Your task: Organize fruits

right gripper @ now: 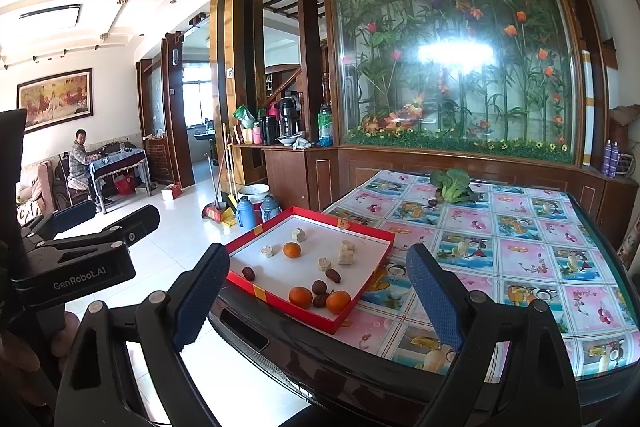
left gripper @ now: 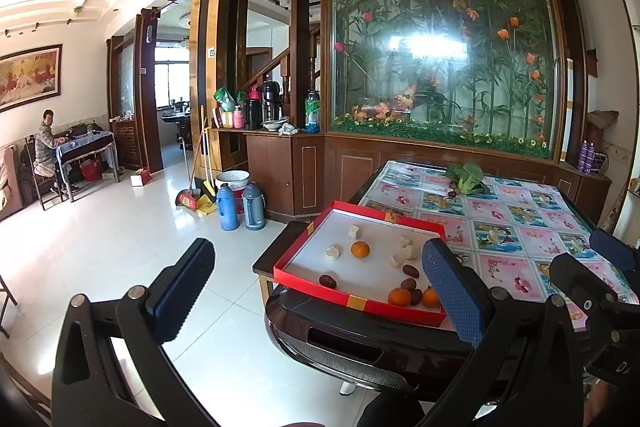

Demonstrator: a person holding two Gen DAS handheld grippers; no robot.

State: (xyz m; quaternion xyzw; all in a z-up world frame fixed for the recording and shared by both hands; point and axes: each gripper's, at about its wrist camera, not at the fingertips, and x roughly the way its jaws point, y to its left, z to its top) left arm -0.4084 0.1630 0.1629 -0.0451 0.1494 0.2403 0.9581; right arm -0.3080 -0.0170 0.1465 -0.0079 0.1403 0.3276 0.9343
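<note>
- Clearly, in the left wrist view the left gripper [left gripper: 316, 291] has its blue-padded fingers [left gripper: 452, 291] spread wide, holding nothing and touching nothing; it hangs short of the table [left gripper: 520, 227], partly over the white tiled floor [left gripper: 120, 227].
- Between those fingers lies the red tray [left gripper: 304, 279] at the table's near corner, carrying three oranges: one orange [left gripper: 360, 249] mid-tray, two more at the near edge beside dark dates [left gripper: 409, 284], plus pale chunks [left gripper: 408, 247] (what they are I cannot tell).
- A leafy green vegetable [left gripper: 466, 177] sits well apart at the far side of the floral tablecloth; the right gripper [left gripper: 592, 279] juts in at the right edge.
- From the right wrist view, the right gripper [right gripper: 320, 295] is likewise wide open and empty, fingers [right gripper: 434, 299] clear of the tray [right gripper: 360, 231].
- The oranges [right gripper: 300, 297] look bright and whole; the vegetable [right gripper: 452, 185] lies beyond.
- At left the other gripper [right gripper: 92, 227] appears, in front of a seated person [right gripper: 80, 159].
</note>
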